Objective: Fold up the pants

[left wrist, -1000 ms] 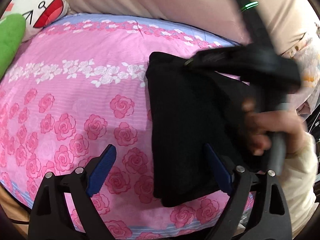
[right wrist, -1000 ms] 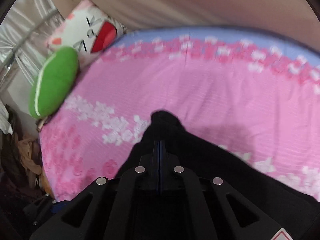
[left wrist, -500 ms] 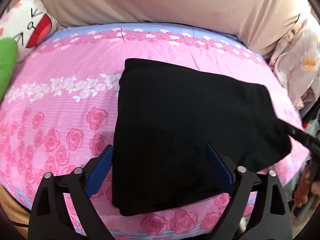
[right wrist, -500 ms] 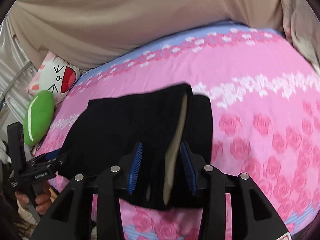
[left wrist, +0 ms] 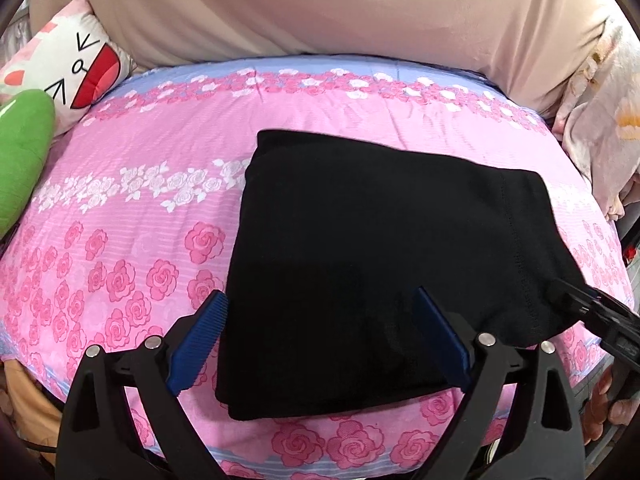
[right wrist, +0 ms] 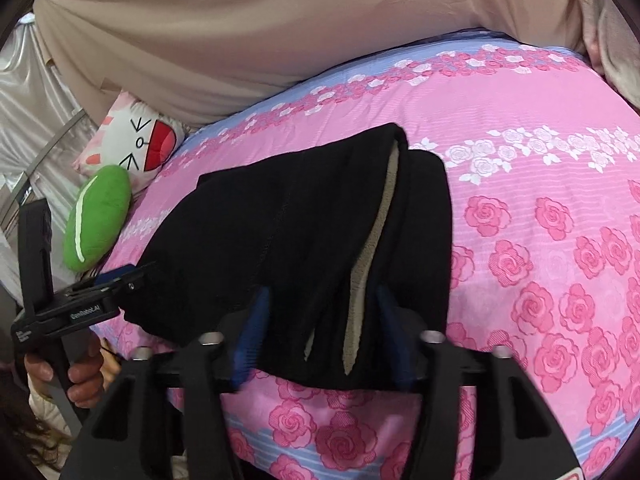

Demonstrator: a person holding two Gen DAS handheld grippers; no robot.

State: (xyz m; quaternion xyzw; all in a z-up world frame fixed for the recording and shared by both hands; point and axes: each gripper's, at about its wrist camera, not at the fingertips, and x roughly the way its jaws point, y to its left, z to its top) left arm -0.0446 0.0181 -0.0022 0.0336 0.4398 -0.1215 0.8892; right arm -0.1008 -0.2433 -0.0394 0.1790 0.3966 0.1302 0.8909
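Note:
The black pants point(left wrist: 376, 248) lie folded into a thick rectangle on the pink rose-print bed point(left wrist: 132, 208). In the right wrist view the pants point(right wrist: 304, 232) show stacked layers with a beige fleece lining at the near edge. My left gripper point(left wrist: 320, 340) is open and empty, its blue pads spread just above the pants' near edge. My right gripper point(right wrist: 324, 324) is open, its jaws straddling the layered edge without pinching it. The right gripper also shows at the pants' right corner in the left wrist view point(left wrist: 592, 316). The left gripper shows in the right wrist view point(right wrist: 100, 296).
A white cartoon pillow point(left wrist: 76, 72) and a green plush point(left wrist: 20, 160) lie at the bed's far left. A beige cover point(left wrist: 320, 12) rises behind the bed. Pale flowered bedding point(left wrist: 600, 120) is piled at the right. The bed's front edge is close below both grippers.
My right gripper, shut a second ago while carrying the fabric over, has opened and drawn back to the pants' edge. The pants now lie folded flat. My left gripper stayed open.

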